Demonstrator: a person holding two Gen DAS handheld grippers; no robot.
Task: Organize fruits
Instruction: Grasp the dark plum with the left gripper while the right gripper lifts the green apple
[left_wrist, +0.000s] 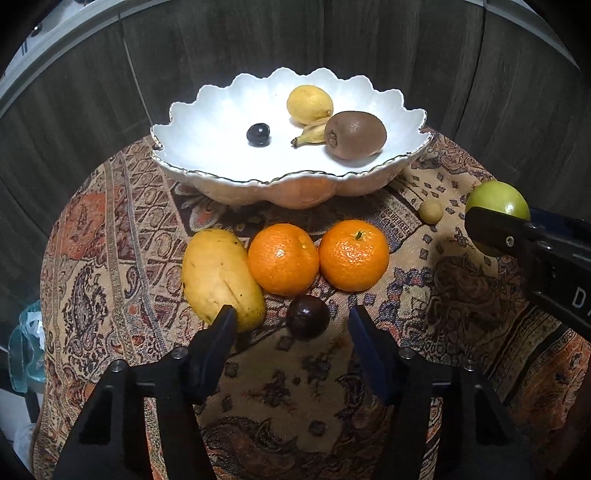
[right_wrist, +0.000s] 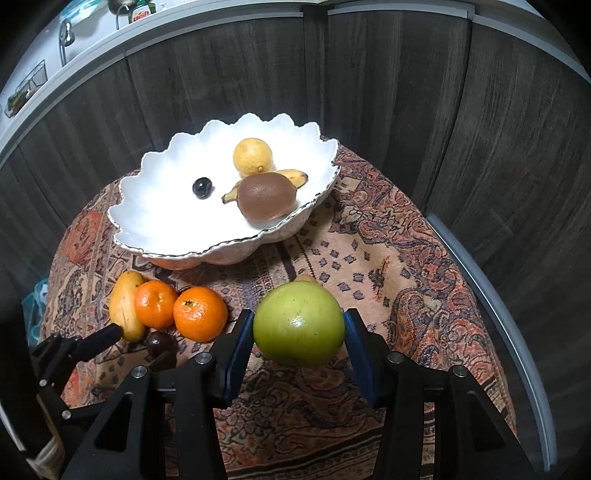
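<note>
A white scalloped bowl (left_wrist: 207, 122) (right_wrist: 155, 218) at the back of the table holds a lemon (left_wrist: 309, 104), a small banana (left_wrist: 312, 134), a kiwi (left_wrist: 355, 134) and a dark grape (left_wrist: 258, 134). In front lie a mango (left_wrist: 221, 277), two oranges (left_wrist: 283, 258) (left_wrist: 354, 254) and a dark plum (left_wrist: 307, 316). My left gripper (left_wrist: 293, 323) is open, its fingers either side of the plum. My right gripper (right_wrist: 299, 328) is shut on a green apple (right_wrist: 298, 323), which also shows in the left wrist view (left_wrist: 498, 199).
A small tan round fruit (left_wrist: 430, 211) lies on the patterned cloth (left_wrist: 110, 258) right of the oranges. Dark wood panels stand behind the round table. A teal plastic bag (left_wrist: 26, 343) hangs off the left edge.
</note>
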